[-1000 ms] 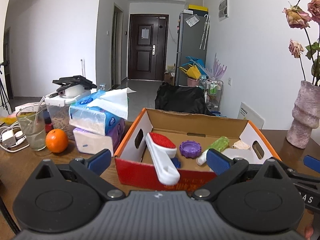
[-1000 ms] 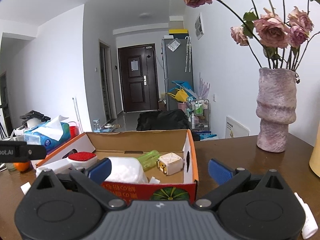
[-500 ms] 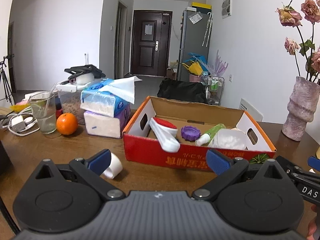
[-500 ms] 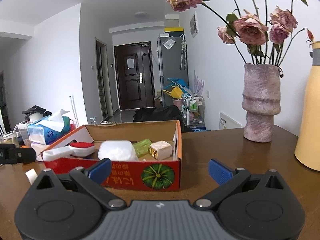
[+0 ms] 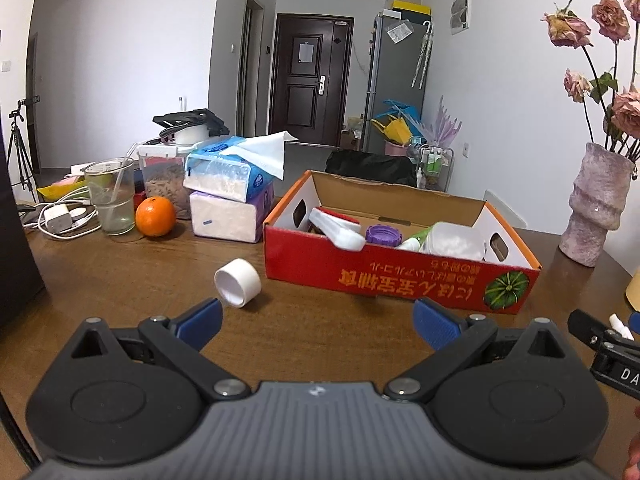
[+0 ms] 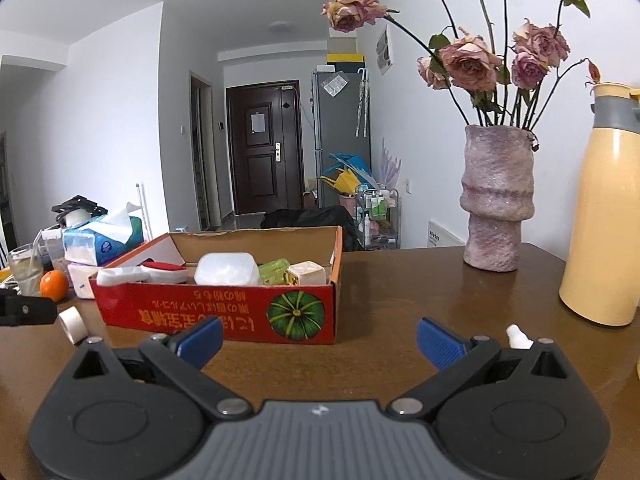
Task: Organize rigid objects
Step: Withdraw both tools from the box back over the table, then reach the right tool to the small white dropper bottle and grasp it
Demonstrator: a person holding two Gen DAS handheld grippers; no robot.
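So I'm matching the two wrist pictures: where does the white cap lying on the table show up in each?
Left wrist: the white cap lies left of centre, on the table before the box's left end.
Right wrist: the cap sits at the far left edge, low.
Shared landmark: the red box, just right of the cap in both.

only "da" reads, on the right claw (image 5: 616,372); the box (image 5: 400,280) print is upside-down.

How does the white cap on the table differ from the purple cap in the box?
The white cap lies tipped on its side on the bare table; the purple cap sits flat inside the red box. White is smooth and taller; purple is ribbed and squat. Both are round plastic lids.
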